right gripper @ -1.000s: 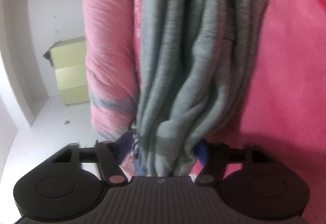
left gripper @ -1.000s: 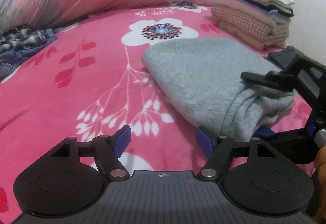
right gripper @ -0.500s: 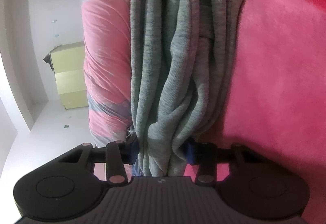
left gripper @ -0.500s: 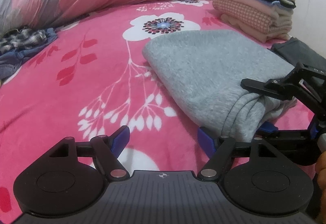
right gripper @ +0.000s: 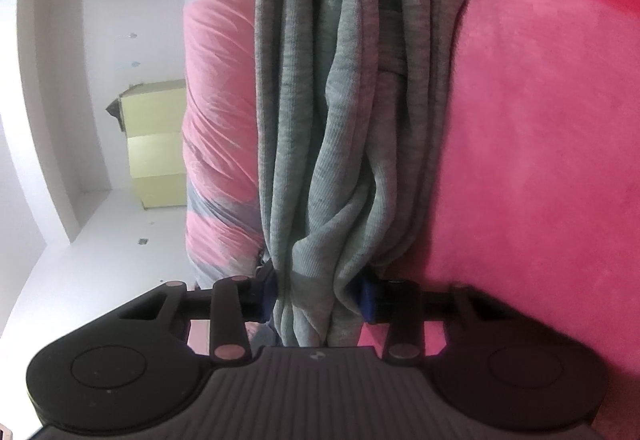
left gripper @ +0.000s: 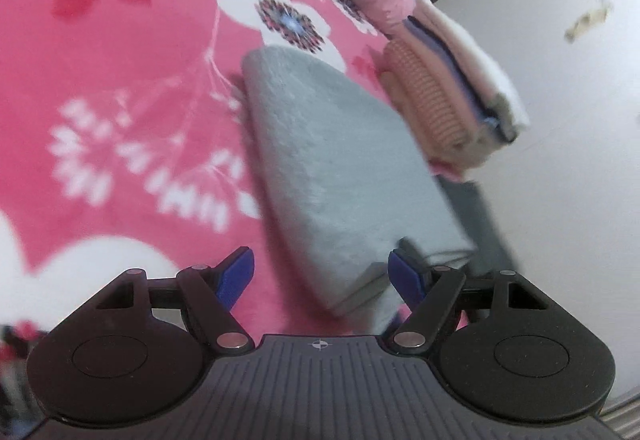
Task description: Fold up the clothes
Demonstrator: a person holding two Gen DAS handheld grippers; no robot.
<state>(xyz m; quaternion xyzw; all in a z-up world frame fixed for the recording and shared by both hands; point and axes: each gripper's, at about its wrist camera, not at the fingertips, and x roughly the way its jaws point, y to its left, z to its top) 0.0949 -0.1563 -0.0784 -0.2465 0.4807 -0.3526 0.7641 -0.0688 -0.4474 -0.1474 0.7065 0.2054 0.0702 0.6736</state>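
We see the grey garment folded on the pink bedspread, stack of folded clothes at 1 o'clock. Right gripper pinches its bunched edge; left gripper gapes wide, empty. Risk: a one-sided tug spills the layers.

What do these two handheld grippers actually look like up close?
Both match: the left gripper and right gripper have a ribbed dark grey body with a small crosshair mark, two round black discs, black linkage arms with silver pivot pins, and blue finger pads.
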